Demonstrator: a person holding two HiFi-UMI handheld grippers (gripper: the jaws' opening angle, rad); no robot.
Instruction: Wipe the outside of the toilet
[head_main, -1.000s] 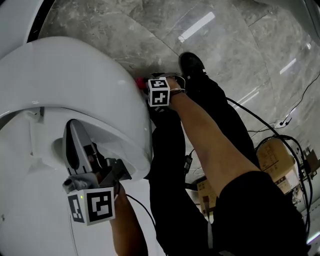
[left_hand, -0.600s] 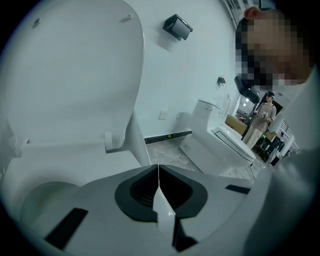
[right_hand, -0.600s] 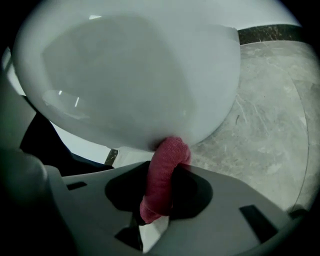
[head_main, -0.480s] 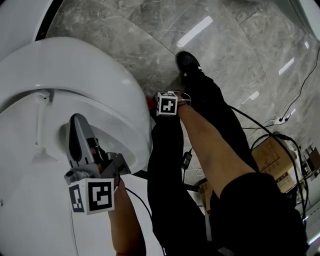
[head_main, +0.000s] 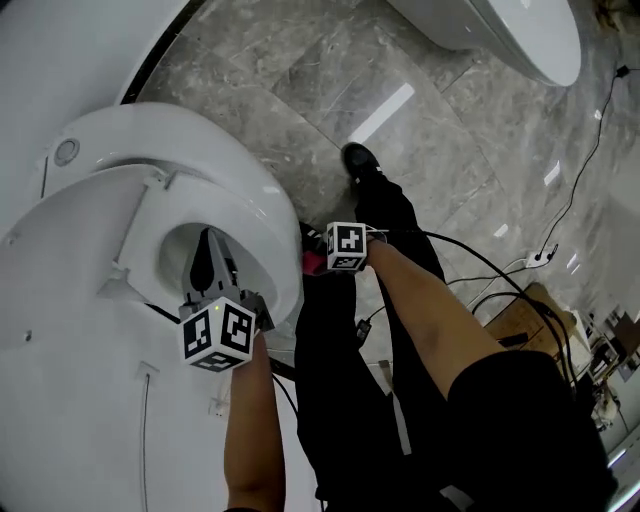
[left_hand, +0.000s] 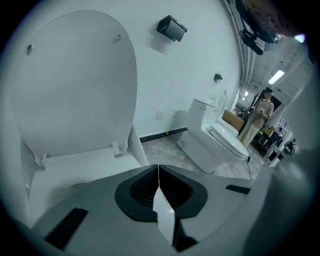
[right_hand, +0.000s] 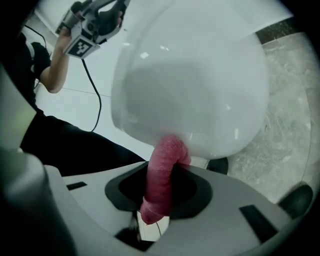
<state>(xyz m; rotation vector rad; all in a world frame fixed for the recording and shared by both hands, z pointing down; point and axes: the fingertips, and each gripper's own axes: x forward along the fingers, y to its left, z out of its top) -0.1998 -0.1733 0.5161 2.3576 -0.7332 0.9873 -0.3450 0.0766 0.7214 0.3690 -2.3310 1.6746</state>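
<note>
toilet (head_main: 235, 160): white, lid raised, standing on grey marble floor (head_main: 330, 90).
right gripper (right_hand: 157, 202): jaws clamped on a rolled pink cloth (right_hand: 162, 170); the cloth's end presses against the bowl's outer front wall, low down.
left gripper (left_hand: 159, 180): jaws closed together, holding nothing, above the open bowl near its front rim.

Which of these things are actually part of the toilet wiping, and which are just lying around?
In the job: toilet; pink cloth against its outside; right gripper, shut on the cloth.

Just about: second toilet; cardboard box; left gripper, shut and empty.
</note>
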